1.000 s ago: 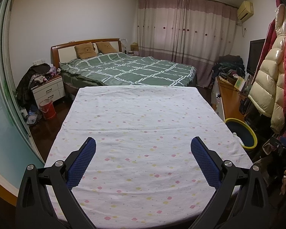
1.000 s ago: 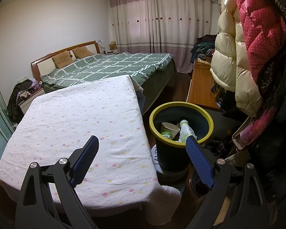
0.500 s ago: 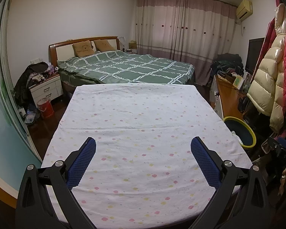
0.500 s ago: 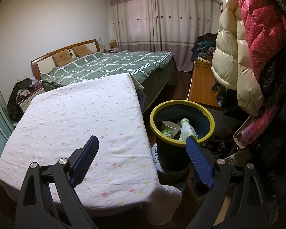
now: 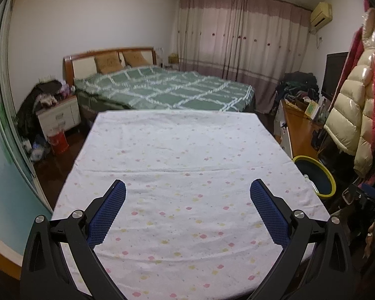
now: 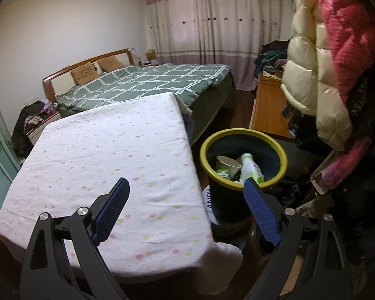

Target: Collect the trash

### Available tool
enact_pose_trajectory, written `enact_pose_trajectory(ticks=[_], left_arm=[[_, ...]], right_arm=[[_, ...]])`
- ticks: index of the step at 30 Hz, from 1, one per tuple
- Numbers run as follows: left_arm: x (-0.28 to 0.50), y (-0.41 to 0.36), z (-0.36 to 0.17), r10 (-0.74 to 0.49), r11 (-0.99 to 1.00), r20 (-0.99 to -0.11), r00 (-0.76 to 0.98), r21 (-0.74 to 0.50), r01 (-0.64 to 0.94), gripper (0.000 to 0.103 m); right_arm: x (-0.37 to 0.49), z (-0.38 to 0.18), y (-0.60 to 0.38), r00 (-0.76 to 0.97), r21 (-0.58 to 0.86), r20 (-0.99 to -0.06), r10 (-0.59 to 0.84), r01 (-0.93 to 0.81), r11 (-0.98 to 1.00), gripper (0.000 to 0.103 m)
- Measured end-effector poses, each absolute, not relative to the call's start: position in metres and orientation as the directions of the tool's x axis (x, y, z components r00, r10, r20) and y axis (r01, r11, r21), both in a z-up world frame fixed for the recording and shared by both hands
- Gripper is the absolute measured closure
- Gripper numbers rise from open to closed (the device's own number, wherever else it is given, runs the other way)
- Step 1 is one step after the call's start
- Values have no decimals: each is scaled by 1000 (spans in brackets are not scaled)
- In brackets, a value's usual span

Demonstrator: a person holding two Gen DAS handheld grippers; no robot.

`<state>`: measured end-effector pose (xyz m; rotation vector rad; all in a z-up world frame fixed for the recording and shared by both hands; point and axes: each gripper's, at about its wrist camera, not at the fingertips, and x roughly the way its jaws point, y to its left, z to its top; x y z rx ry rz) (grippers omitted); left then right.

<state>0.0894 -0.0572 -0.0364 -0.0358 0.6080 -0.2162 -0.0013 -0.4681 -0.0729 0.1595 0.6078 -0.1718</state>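
Left gripper (image 5: 187, 190): jaws spread wide, holding nothing, poised over the flowered sheet (image 5: 187, 155) covering the table.
Right gripper (image 6: 186, 188): jaws likewise apart and empty, aimed between the table edge and the bin.
Trash bin (image 6: 277, 147): dark, yellow-rimmed, on the floor just beside the table's right edge; a paper cup (image 6: 227, 166) and a white plastic bottle (image 6: 250, 168) lie inside.
Table top: no loose trash visible on it.
Step in hand: apparently collection is finished, or more is being sought.
Next move: probably scan the room for leftover litter; none can be made out.
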Motion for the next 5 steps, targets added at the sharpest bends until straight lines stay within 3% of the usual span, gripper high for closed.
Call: enact_pose_trajectory(ticks=[5], left_arm=[[147, -49, -56, -221, 975, -616, 756, -128, 181, 5]], right_arm=[[51, -74, -448, 798, 115, -602, -5, 94, 989, 9]])
